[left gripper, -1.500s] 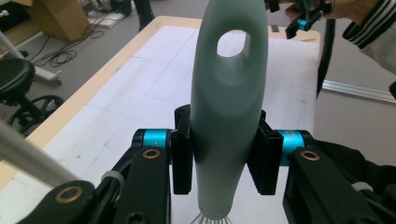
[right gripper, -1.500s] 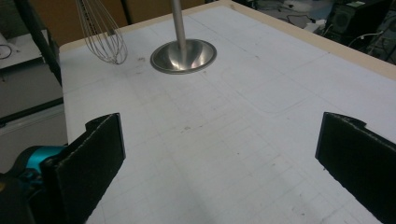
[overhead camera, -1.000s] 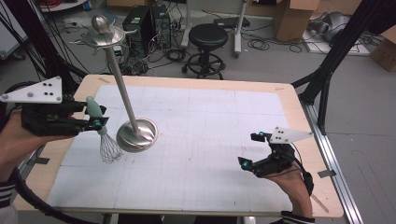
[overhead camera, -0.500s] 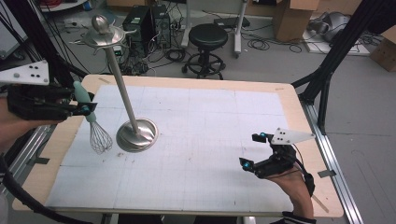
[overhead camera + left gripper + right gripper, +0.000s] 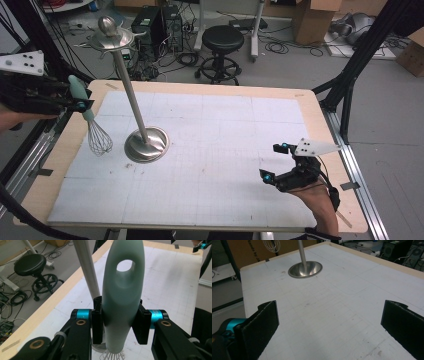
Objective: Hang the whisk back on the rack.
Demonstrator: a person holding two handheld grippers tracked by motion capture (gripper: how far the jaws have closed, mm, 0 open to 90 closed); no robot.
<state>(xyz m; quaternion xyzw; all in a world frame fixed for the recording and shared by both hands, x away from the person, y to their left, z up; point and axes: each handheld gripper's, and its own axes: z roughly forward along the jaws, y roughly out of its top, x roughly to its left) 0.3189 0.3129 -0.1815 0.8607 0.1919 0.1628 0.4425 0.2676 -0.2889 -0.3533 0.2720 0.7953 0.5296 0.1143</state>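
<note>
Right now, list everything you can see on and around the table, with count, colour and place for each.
whisk: one, pale green handle, wire head; held off the table near its left edge
stand: one, silver, round base, tall pole with hooked top; left half of the table
mat: one, white, gridded; covers the table top
table: one, light wood rim
stool: one, black; on the floor beyond the table
cardboard boxes: brown; far floor, count unclear
left claw: one, black; shut on the whisk handle
right claw: one, black; open, over the table's right front
</note>
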